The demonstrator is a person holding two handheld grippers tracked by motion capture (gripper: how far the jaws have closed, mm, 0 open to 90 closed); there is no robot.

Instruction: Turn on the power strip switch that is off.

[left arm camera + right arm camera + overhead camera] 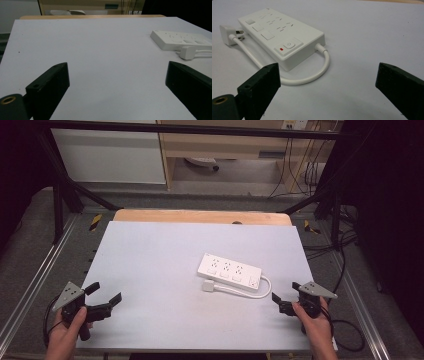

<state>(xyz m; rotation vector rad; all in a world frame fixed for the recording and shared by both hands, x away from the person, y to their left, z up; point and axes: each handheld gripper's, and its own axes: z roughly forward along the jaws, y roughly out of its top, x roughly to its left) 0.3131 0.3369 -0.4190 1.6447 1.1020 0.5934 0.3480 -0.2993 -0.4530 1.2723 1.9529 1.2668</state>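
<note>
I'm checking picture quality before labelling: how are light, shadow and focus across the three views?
High view: even light on the table, dark surroundings, slightly soft. Left gripper view: the near black jaws blur, and the power strip looks washed out. Right gripper view: the power strip is sharp, with a soft shadow under its cable.

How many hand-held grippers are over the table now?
2. The left hand-held gripper is at the table's near left corner; the right hand-held gripper is at the near right, beside the power strip.

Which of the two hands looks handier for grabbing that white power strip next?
Probably the right. The right tongs stand open just beside the power strip and its looped cord, facing it. The left tongs, also open, sit across the table from it.
</note>
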